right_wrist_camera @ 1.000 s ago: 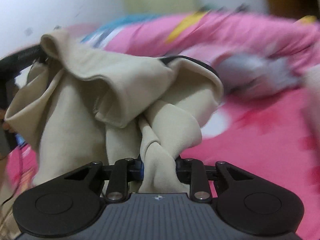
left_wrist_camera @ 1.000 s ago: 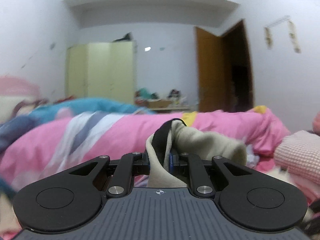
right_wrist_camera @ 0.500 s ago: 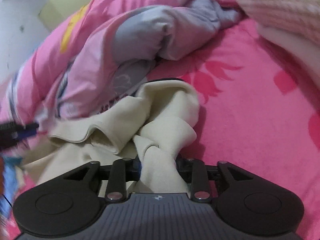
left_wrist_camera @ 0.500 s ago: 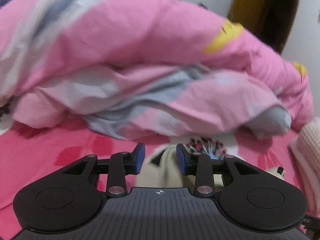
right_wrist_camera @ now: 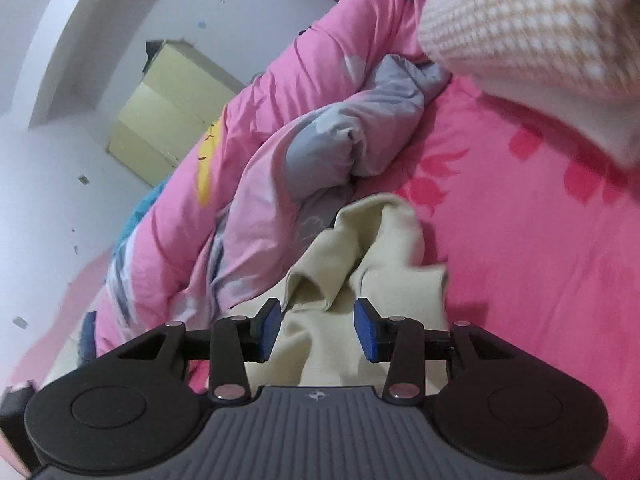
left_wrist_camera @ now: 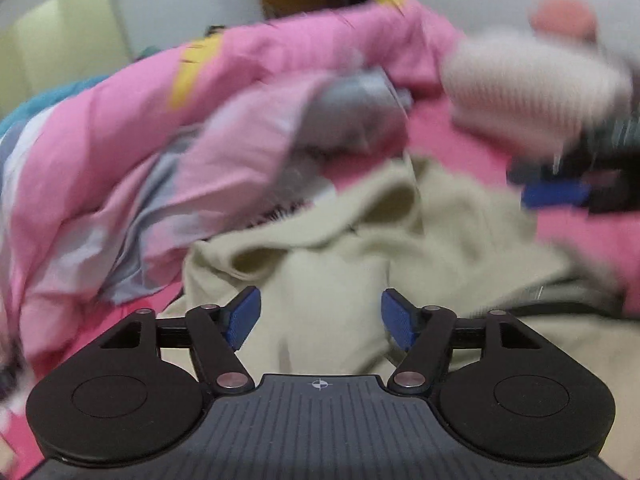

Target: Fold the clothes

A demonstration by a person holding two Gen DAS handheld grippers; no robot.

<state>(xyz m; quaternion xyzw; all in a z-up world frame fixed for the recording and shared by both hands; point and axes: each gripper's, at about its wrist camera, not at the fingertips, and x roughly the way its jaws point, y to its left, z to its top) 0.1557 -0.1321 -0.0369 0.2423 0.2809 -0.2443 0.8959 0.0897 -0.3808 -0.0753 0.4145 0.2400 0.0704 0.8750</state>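
Now the cream garment (left_wrist_camera: 332,280) lies crumpled on the pink bedsheet (right_wrist_camera: 540,240) beside the quilt (right_wrist_camera: 248,184). Both the left gripper (left_wrist_camera: 320,316) and right gripper (right_wrist_camera: 316,328) are opening, cloth loose between unpressed pads. Soft, light, floppy stuff; best pinched at a hem or corner.

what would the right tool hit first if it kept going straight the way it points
Most likely the cream garment lying between the opening jaws of the right tool; beyond it lies the pink quilt, though depth is unclear.
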